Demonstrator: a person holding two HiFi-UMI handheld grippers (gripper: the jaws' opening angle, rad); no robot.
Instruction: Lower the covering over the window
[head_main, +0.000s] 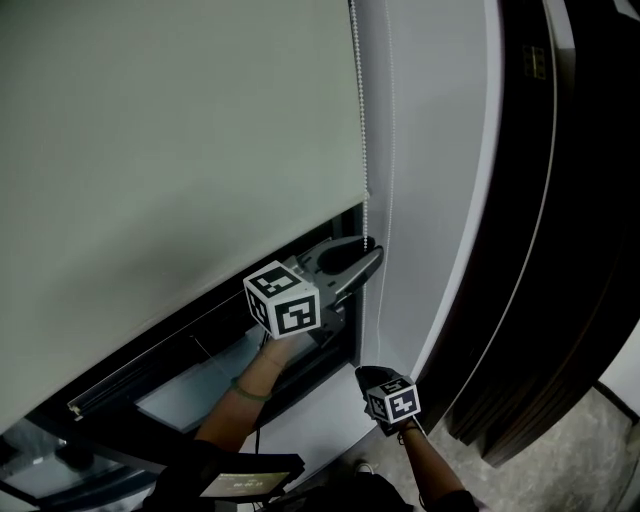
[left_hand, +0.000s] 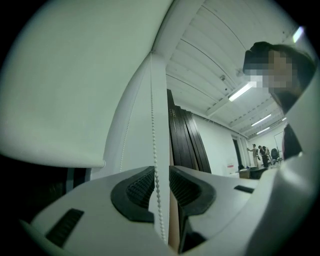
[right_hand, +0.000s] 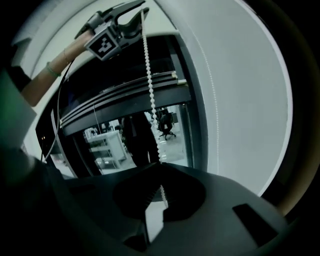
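While right gripper clamps bead chain, left gripper gapes, pale blind part-lowered.

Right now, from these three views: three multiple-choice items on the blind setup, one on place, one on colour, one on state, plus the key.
1. Where does the bead chain hang relative to the roller blind?
A) along its right edge
B) along its left edge
C) across its middle

2. What colour is the bead chain?
A) red
B) white
C) black

3. What is the right gripper doing?
A) open, clear of everything
B) shut on the blind's bottom bar
C) shut on the bead chain

Key:
1 A: the head view shows the chain running down beside the blind's right edge.
2 B: the beads show white in both gripper views.
3 C: in the right gripper view the pads meet with the chain running in between them.
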